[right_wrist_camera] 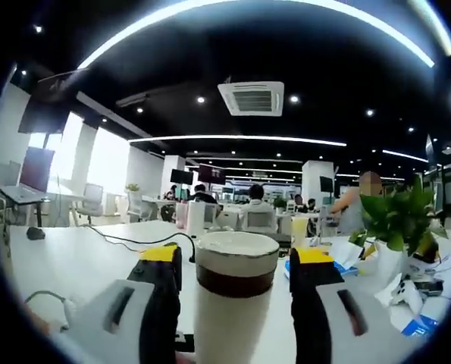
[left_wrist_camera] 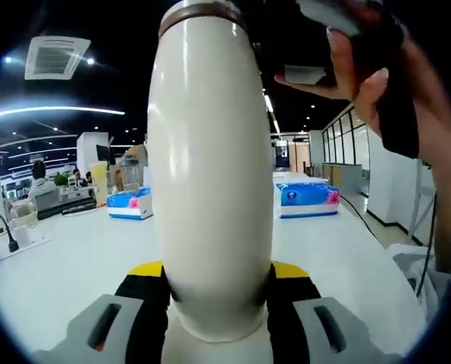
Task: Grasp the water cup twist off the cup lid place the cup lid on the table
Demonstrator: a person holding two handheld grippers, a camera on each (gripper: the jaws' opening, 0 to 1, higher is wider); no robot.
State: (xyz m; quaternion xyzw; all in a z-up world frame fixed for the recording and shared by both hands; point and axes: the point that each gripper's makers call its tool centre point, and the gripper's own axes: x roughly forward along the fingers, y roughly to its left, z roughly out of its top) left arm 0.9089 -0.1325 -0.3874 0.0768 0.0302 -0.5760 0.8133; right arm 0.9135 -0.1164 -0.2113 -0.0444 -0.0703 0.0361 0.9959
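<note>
A tall white water cup (left_wrist_camera: 214,174) with a brown band near its top stands upright and close in the left gripper view. My left gripper (left_wrist_camera: 217,269) is shut on its lower body, yellow-tipped jaws pressed to both sides. A hand holding the right gripper (left_wrist_camera: 327,42) is beside the cup's top at the upper right. In the right gripper view the cup lid (right_wrist_camera: 236,254), white above the brown band (right_wrist_camera: 235,282), rises between the jaws. My right gripper (right_wrist_camera: 236,258) is open, with a small gap on each side of the lid.
The white table (left_wrist_camera: 73,258) stretches away below. Two blue tissue packs (left_wrist_camera: 130,203) (left_wrist_camera: 308,196) lie further back. A potted plant (right_wrist_camera: 399,216), papers and a black cable (right_wrist_camera: 126,241) are on the table, with people seated at desks behind.
</note>
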